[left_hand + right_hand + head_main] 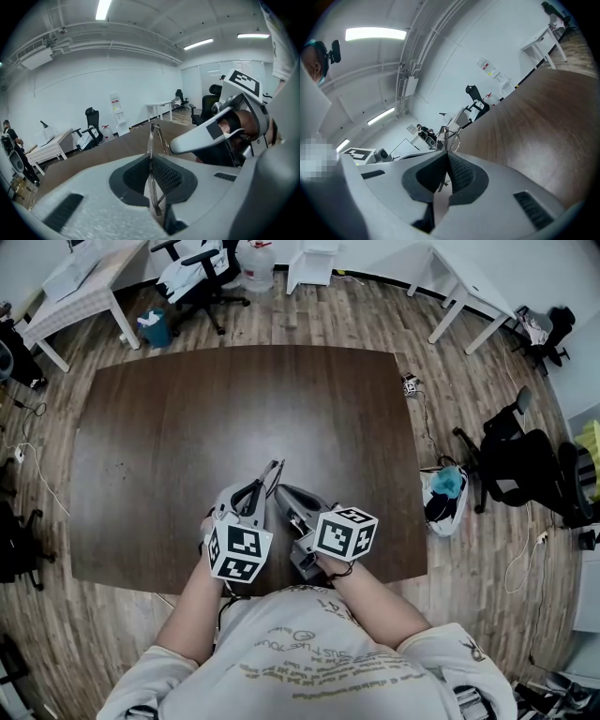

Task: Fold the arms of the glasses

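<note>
Currently left gripper (151, 161) pinching glasses (150, 140) frame; right gripper (446, 157) just beside, clamped on thin wire, likely an arm. Glasses held above table (187, 427). Folding seemingly underway; arms' fold state unclear.

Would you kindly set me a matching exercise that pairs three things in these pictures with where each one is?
Things:
1 glasses
2 blue bin
3 white bag

Places:
A on the floor beside the table's right edge
B clamped between the left gripper and right gripper
C on the floor beyond the table's far edge, near its left corner

Pairs: 1-B; 2-C; 3-A
</note>
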### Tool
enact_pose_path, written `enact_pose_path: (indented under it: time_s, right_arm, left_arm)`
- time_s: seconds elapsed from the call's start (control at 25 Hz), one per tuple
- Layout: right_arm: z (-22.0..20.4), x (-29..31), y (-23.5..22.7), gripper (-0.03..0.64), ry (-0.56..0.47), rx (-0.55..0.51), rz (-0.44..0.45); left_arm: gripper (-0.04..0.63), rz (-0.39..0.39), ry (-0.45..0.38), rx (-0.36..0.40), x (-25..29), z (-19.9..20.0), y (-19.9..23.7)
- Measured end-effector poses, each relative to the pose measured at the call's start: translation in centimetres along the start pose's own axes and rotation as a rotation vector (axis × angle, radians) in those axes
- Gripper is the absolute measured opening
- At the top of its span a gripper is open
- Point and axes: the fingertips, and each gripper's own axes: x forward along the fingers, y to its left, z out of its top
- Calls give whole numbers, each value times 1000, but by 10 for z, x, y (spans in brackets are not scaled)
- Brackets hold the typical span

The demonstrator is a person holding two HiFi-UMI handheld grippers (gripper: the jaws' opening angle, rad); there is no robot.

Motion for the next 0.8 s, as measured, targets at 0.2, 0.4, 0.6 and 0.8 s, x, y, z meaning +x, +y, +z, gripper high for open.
enact_pose_path:
  time_s: [0.2,0.4,0.6,0.8]
  right_arm:
    - [0,-2,-2,14,-3,-3,-6]
    - [-2,1,0,14,1,1,-10]
    - [-7,3,-4,17,21,34,-34]
    - [-11,2,-8,18,40,14,-68]
  left_arm:
    - [29,-14,2,17,3,0,-7]
    - [29,-18,6,15,1,-3,-4]
    - [29,25,22,13,1,-9,7]
    - [29,99,87,-4,8,-34,38]
